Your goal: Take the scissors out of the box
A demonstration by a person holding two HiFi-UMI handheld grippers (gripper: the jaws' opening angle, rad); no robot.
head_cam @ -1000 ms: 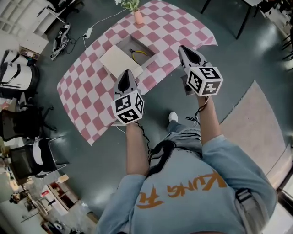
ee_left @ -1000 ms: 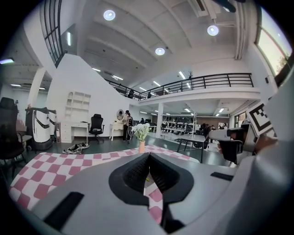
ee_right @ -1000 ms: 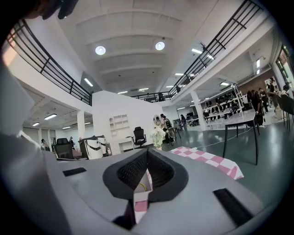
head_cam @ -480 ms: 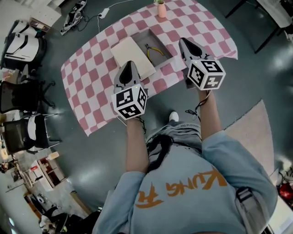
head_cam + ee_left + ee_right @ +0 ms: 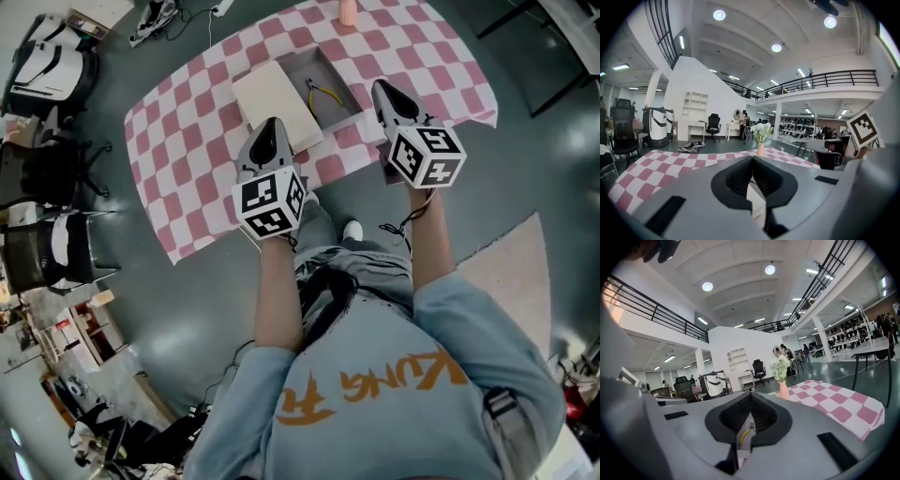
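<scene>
An open grey box [image 5: 349,82] sits on the pink checked table [image 5: 187,141], with yellow-handled scissors [image 5: 326,94] lying inside it. A cream lid [image 5: 277,105] lies flat to the box's left. My left gripper [image 5: 273,123] is shut and empty, and hovers over the lid's near end. My right gripper [image 5: 380,87] is also shut and empty, just right of the box's near corner. In the right gripper view, the gripper [image 5: 750,395] points at the scissors [image 5: 743,435], whose yellow handle shows below the closed tips. The left gripper [image 5: 752,158] faces the lid [image 5: 755,199].
A pink vase [image 5: 349,11] with white flowers [image 5: 780,367] stands at the table's far edge. Office chairs [image 5: 47,253] stand on the floor at left. Cables and a black heap [image 5: 155,11] lie beyond the table. A pale rug [image 5: 511,281] lies at right. My shoe [image 5: 352,230] is near the table edge.
Both grippers have moved forward to the table's near side, close to the box and lid. The jaws stayed shut.
</scene>
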